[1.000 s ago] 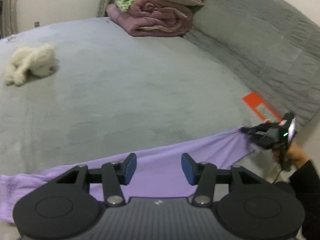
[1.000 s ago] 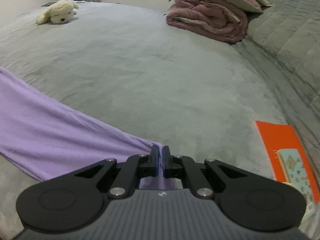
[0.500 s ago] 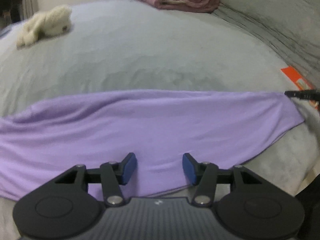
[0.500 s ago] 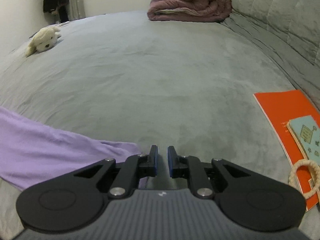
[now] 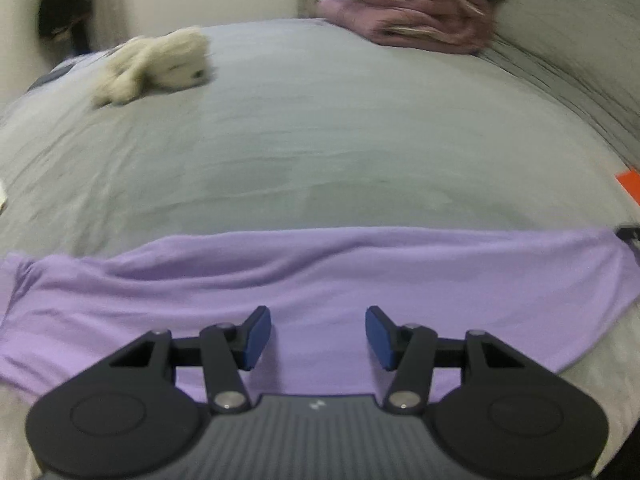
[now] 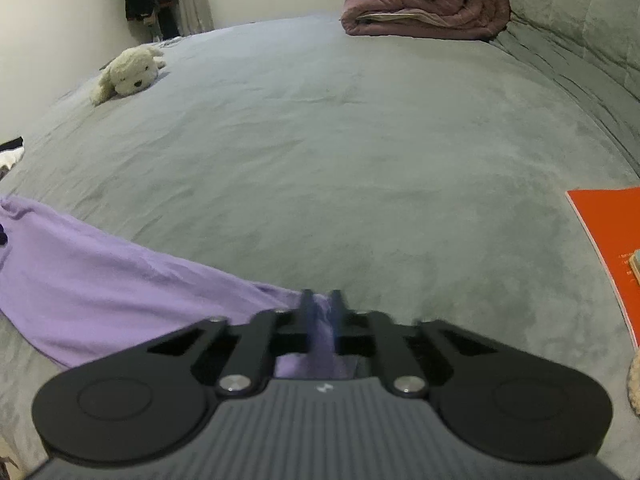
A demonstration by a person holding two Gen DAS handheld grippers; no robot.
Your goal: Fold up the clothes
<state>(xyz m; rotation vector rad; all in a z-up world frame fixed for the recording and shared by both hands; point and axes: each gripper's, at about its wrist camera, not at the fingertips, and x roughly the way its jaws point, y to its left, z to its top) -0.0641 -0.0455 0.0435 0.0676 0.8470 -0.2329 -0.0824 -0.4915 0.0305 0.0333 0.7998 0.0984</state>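
Note:
A purple garment point(image 5: 320, 280) lies spread flat across the near part of the grey bed point(image 5: 320, 140). My left gripper point(image 5: 318, 336) is open and empty, its blue pads just above the garment's near middle. In the right wrist view the garment point(image 6: 100, 272) stretches to the left. My right gripper point(image 6: 320, 312) has its jaws slightly apart around the garment's right corner, which shows between the fingers. The right gripper's tip also shows at the right edge of the left wrist view point(image 5: 630, 234).
A white plush toy point(image 6: 128, 74) lies at the far left of the bed. Folded pink and green blankets point(image 6: 424, 8) are stacked at the far end. An orange book point(image 6: 608, 248) lies at the right. A grey quilted headboard point(image 6: 580, 12) runs along the right.
The right gripper went from shut on the garment's corner to slightly parted. The garment now lies spread flat on the bed. The left gripper stayed open above it.

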